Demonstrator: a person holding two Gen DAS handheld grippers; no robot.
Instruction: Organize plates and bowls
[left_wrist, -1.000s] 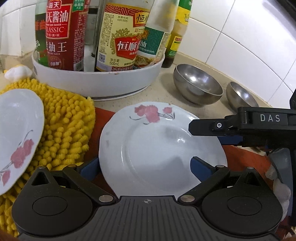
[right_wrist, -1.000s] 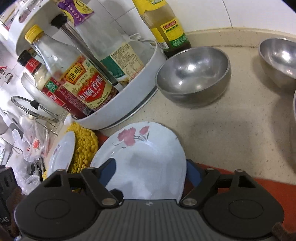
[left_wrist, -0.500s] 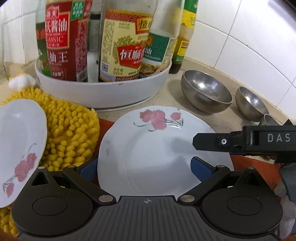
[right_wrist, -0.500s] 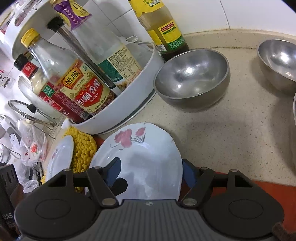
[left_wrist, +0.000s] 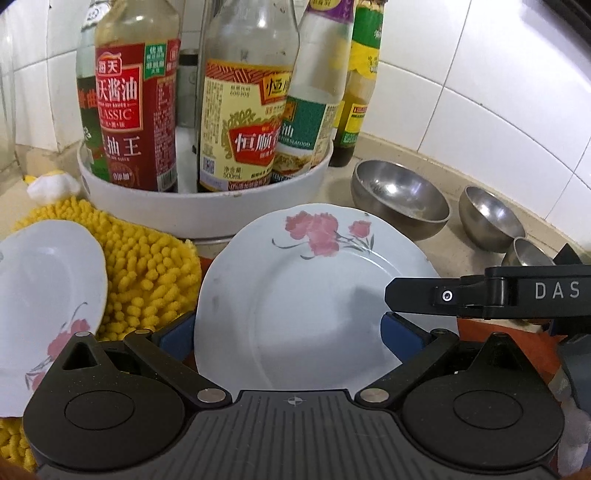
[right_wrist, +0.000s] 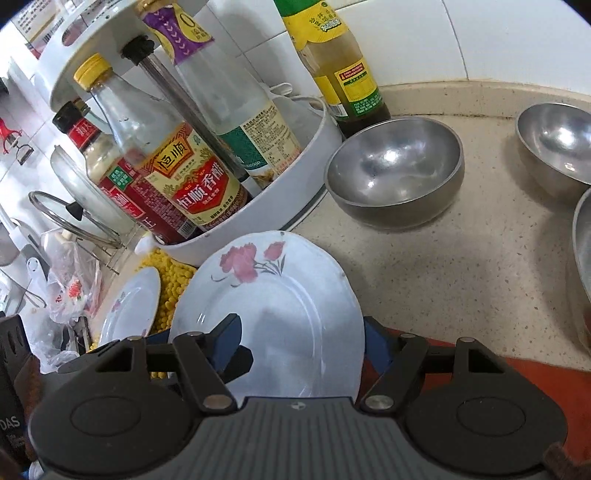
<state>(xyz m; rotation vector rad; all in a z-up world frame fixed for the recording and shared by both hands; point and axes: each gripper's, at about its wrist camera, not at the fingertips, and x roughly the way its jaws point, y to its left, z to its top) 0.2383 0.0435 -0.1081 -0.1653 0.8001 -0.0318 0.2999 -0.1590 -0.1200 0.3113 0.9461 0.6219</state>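
Observation:
A white plate with pink flowers (left_wrist: 310, 291) is raised over the counter; it also shows in the right wrist view (right_wrist: 273, 306). My right gripper (right_wrist: 301, 347) is shut on its edge, one finger above and one below. My left gripper (left_wrist: 291, 332) is open, its blue pads either side of the plate's near rim. A second flowered plate (left_wrist: 44, 295) lies on a yellow chenille mat (left_wrist: 147, 273) at left. Three steel bowls sit at right: a large one (left_wrist: 400, 208), a medium one (left_wrist: 489, 221) and a small one (left_wrist: 528, 253).
A white turntable rack (left_wrist: 207, 203) holding sauce bottles stands just behind the plates. A dark oil bottle (right_wrist: 336, 70) stands beside it by the tiled wall. A red cloth (right_wrist: 517, 373) lies under the grippers. Plastic bags and a pot lid (right_wrist: 70, 225) crowd the far left.
The flowered plate has risen off the red cloth and tilted toward the camera, held in my right gripper. The left gripper has pulled back and up slightly, staying open.

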